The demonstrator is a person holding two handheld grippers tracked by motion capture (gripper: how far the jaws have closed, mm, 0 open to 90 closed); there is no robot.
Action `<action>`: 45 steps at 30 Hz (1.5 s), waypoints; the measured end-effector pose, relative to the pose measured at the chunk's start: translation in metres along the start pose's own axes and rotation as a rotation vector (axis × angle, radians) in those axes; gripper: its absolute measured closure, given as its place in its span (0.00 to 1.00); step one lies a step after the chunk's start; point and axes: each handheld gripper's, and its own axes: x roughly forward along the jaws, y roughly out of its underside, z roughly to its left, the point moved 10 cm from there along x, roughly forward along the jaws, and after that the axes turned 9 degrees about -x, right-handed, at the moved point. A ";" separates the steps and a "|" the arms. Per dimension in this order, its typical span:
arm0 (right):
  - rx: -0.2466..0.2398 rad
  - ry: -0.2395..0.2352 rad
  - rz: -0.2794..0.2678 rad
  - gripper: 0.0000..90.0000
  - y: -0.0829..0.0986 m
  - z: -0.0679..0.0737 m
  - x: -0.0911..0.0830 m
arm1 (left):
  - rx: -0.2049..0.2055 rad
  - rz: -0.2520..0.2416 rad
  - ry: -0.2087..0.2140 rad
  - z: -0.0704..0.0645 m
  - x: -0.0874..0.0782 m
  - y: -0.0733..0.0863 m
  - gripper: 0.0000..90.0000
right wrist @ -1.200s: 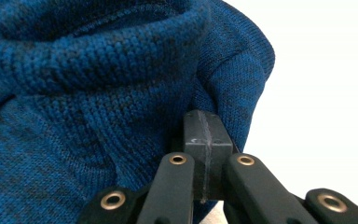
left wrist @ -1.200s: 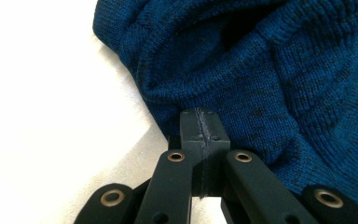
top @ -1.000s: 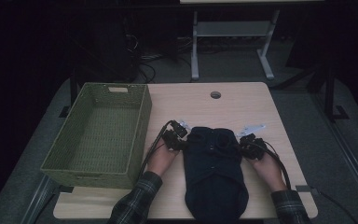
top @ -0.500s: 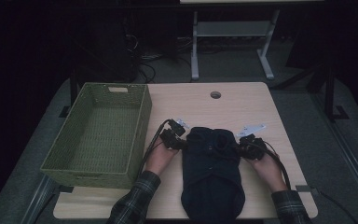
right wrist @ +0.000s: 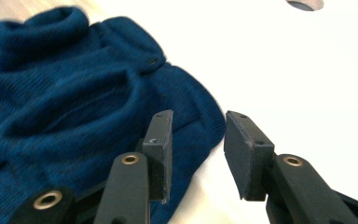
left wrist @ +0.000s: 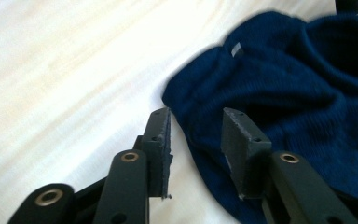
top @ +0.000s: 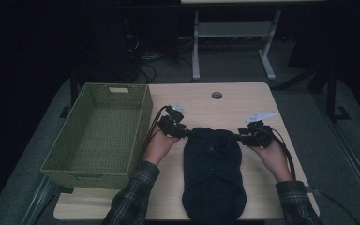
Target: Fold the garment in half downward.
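One dark blue knitted sweater [top: 213,171] lies folded lengthwise on the pale wooden table [top: 243,96], its collar end toward the far side and its near end running to the table's near edge, where the high view cuts it off. One woven green rectangular basket [top: 98,133] stands at the table's left side. Two hand-held grippers are at work. The left gripper [left wrist: 196,133] sits at the sweater's far left corner with its jaws spread apart, a fold of blue knit lying between them but not pinched. The right gripper [right wrist: 196,140] sits at the far right corner, jaws likewise spread, straddling the sweater's edge. One round grommet hole [top: 216,95] shows in the table farther off. In the dim high view the sweater's folds and sleeves are hard to make out, and the basket's near left corner overhangs the table
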 end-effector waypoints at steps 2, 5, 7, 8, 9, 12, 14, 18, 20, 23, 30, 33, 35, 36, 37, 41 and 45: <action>0.021 -0.013 -0.005 0.65 -0.003 -0.005 0.002 | 0.002 -0.002 -0.002 0.003 0.004 -0.006 0.66; 0.041 -0.004 -0.014 0.63 -0.007 -0.015 0.005 | -0.004 -0.001 0.004 0.006 0.012 -0.011 0.64; 0.047 -0.018 0.002 0.62 -0.007 -0.018 0.010 | -0.003 0.004 0.010 0.008 0.019 -0.013 0.64; 0.039 -0.018 0.003 0.61 -0.008 -0.020 0.012 | -0.002 0.003 0.013 0.009 0.024 -0.014 0.63; 0.044 -0.027 0.010 0.61 -0.008 -0.021 0.015 | -0.004 0.003 0.017 0.009 0.026 -0.014 0.63; 0.051 -0.037 0.015 0.62 -0.007 -0.023 0.023 | -0.020 0.019 0.031 0.014 0.039 -0.013 0.62; 0.065 -0.045 0.032 0.63 -0.002 -0.024 0.030 | -0.029 0.030 0.039 0.016 0.047 -0.010 0.61; 0.073 -0.072 0.059 0.63 0.007 -0.025 0.043 | -0.047 0.048 0.066 0.016 0.060 -0.002 0.60; 0.072 -0.087 0.061 0.63 0.009 -0.023 0.046 | -0.046 0.054 0.077 0.018 0.062 0.002 0.60; 0.075 -0.106 0.063 0.63 0.009 -0.021 0.046 | -0.045 0.064 0.092 0.018 0.063 0.007 0.61; 0.065 -0.113 0.104 0.72 0.014 -0.014 0.052 | -0.044 0.060 0.125 0.012 0.064 0.008 0.74; 0.093 -0.143 0.096 0.81 0.015 -0.012 0.053 | -0.047 0.065 0.143 0.010 0.064 0.008 0.84; 0.094 -0.155 0.097 0.86 0.015 -0.012 0.053 | -0.037 0.077 0.138 0.009 0.063 0.009 0.88; 0.096 -0.159 0.096 0.90 0.015 -0.011 0.053 | -0.034 0.082 0.130 0.009 0.063 0.009 0.89; 0.095 -0.156 0.094 0.93 0.014 -0.010 0.054 | -0.034 0.085 0.122 0.008 0.062 0.009 0.90; 0.042 -0.094 0.113 0.95 0.011 -0.008 0.055 | -0.022 0.104 0.098 0.008 0.060 0.010 0.91; 0.004 -0.045 0.118 0.97 0.005 -0.009 0.056 | -0.018 0.103 0.076 0.009 0.055 0.010 0.92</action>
